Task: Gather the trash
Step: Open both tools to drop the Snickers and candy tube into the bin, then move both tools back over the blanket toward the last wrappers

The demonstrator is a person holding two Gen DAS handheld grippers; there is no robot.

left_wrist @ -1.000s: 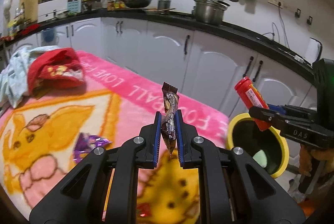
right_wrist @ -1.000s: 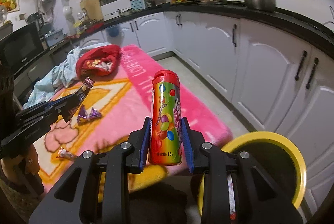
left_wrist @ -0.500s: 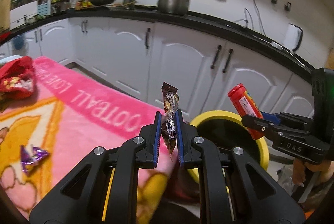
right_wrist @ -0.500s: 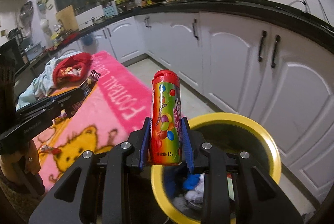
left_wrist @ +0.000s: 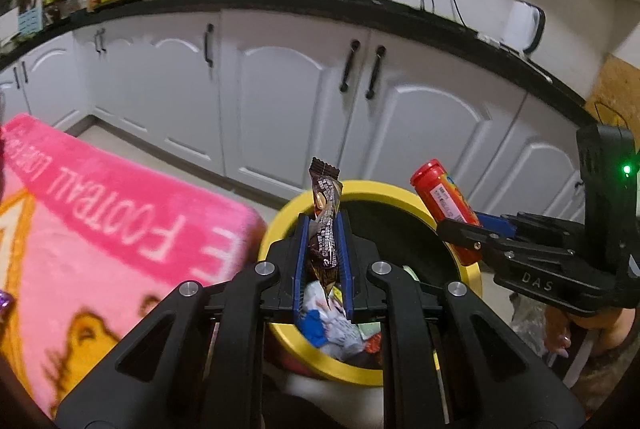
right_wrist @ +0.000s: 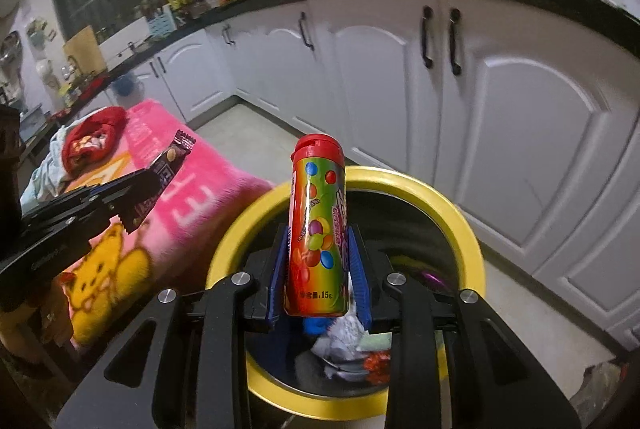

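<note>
My left gripper is shut on a brown snack wrapper that stands upright between its blue pads, held over the near rim of the yellow-rimmed trash bin. My right gripper is shut on a colourful candy tube with a red cap, also above the bin. In the left wrist view the right gripper with the tube hangs over the bin's right rim. In the right wrist view the left gripper with the wrapper sits left of the bin.
Crumpled paper and wrappers lie inside the bin. A pink cartoon blanket covers the surface to the left, with a red bag and cloth at its far end. White kitchen cabinets under a black counter stand behind the bin.
Both grippers have swung right from over the pink blanket to above the yellow bin and dipped lower. The wrapper and the tube stay gripped as before.
</note>
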